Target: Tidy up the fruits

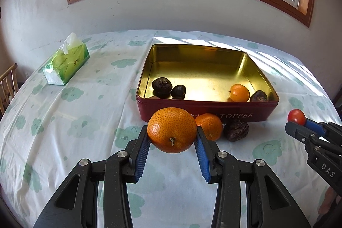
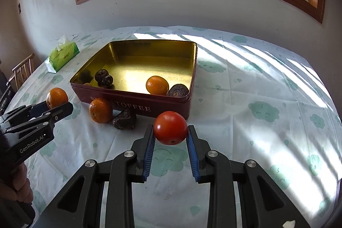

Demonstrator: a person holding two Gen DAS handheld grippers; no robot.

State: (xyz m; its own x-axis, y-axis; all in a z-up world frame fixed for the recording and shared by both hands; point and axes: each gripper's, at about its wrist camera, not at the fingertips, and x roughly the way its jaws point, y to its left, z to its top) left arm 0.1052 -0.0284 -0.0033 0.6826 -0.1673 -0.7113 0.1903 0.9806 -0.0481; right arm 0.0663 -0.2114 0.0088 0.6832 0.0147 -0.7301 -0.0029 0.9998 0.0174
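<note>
Left gripper clamps a big tangerine between its blue pads, lifted clear of the tablecloth. Right gripper pinches a red tomato, jaws closed narrow around it, also above the cloth. Just beyond, a second tangerine and a wrinkled dark fruit sit against the red toffee tin. Inside the tin: a small orange and more dark fruits. Far left, a tissue pack.

We see our left black plastic two-finger gripper and its right twin, both with ridged blue pads, silver rivets, white lettering, and bare-skinned fingers behind the left handle.
</note>
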